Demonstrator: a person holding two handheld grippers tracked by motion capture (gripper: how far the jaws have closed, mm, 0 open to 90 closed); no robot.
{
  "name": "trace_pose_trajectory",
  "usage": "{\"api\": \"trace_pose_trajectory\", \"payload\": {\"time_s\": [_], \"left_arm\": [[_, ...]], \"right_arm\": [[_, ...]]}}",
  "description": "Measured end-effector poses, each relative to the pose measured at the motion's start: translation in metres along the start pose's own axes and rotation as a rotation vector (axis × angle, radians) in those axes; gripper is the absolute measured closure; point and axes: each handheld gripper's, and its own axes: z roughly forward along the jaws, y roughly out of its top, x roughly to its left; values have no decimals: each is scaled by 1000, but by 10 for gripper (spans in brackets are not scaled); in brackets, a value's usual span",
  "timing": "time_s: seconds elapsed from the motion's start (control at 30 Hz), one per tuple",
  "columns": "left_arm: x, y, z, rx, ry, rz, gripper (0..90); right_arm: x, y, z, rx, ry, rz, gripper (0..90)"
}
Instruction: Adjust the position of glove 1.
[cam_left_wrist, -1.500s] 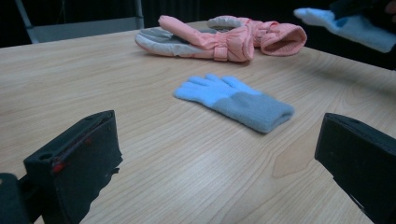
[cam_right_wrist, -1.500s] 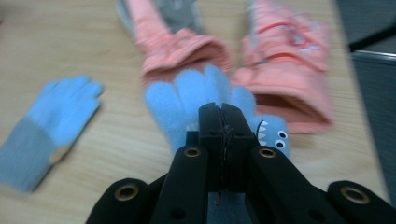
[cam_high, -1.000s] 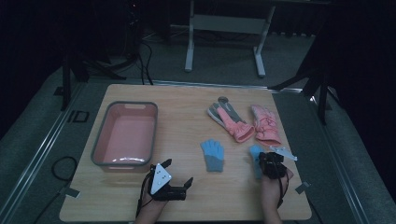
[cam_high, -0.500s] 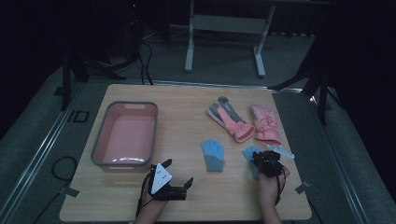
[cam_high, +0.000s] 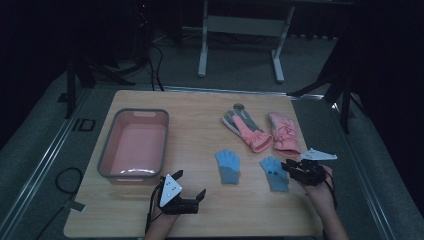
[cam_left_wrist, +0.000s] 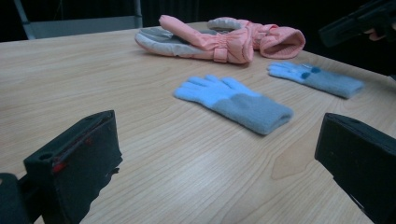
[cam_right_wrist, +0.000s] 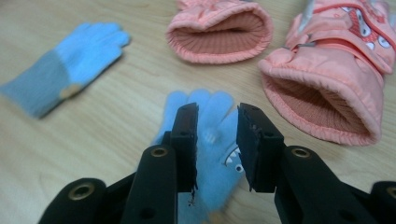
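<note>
While the left tongs (cam_high: 192, 192) rest released on the wooden counter (cam_high: 200, 125), the right tongs (cam_right_wrist: 215, 140), just opening, hover released over a small blue knitted glove (cam_right_wrist: 219, 140).

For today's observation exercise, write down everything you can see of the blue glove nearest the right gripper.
The blue glove is a small knit one, pale blue at the fingers with a greyer cuff and two dark dots in the high view; the right gripper view shows a toothy face print on it. It lies flat on the wooden table, fingers toward the pink gloves. The right gripper hangs over it, jaws slightly apart after just opening, nothing between them.
</note>
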Motion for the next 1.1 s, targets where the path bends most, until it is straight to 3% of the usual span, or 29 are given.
{"api": "trace_pose_trajectory", "payload": {"time_s": [0.1, 0.13, 0.17, 0.27, 0.4, 0.5, 0.63, 0.73, 0.77, 0.8, 0.83, 0.87, 0.93, 0.97, 1.0, 1.1], "left_arm": [[-1, 0, 0, -2, 0, 5, 2], [-1, 0, 0, -3, 3, 9, 2], [-2, 0, 0, -5, 3, 17, 2], [-3, -1, -1, -9, 9, 22, 2], [-3, -1, -1, -10, 13, 23, 2], [-3, -1, -1, -9, 13, 31, 2], [-4, -1, -1, -6, 9, 33, 2], [-4, -1, -1, -5, 8, 34, 2], [-4, 0, 0, -5, 9, 37, 2], [-4, 0, 0, -4, 9, 38, 2], [-4, 0, 0, -3, 9, 38, 2], [-4, 0, 0, -3, 7, 37, 2], [-4, 0, 0, -2, 7, 35, 2], [-3, 0, 0, -1, 7, 32, 2], [-3, 0, 0, 0, 8, 33, 2], [-4, 0, 0, 1, 9, 37, 2]], "right_arm": [[-1, -2, -2, 9, 41, -60, 679], [-1, -2, -2, 9, 41, -60, 679], [1, -3, 1, 23, 55, -95, 663], [3, -4, 4, 21, 67, -100, 655], [8, -10, 16, 29, 79, -75, 644], [11, -17, 29, 52, 57, -78, 639], [10, -23, 36, 68, 45, -70, 634], [9, -27, 38, 51, 49, -63, 637], [9, -27, 38, 48, 49, -63, 647], [12, -29, 38, 34, 32, -82, 731], [12, -29, 38, 34, 32, -82, 731], [15, -31, 38, 20, 7, -86, 825], [15, -31, 38, 20, 7, -86, 825], [16, -30, 38, 23, 17, -56, 839], [20, -21, 33, 31, -7, -26, 861], [28, -5, 21, -1, -21, 2, 865]]}}
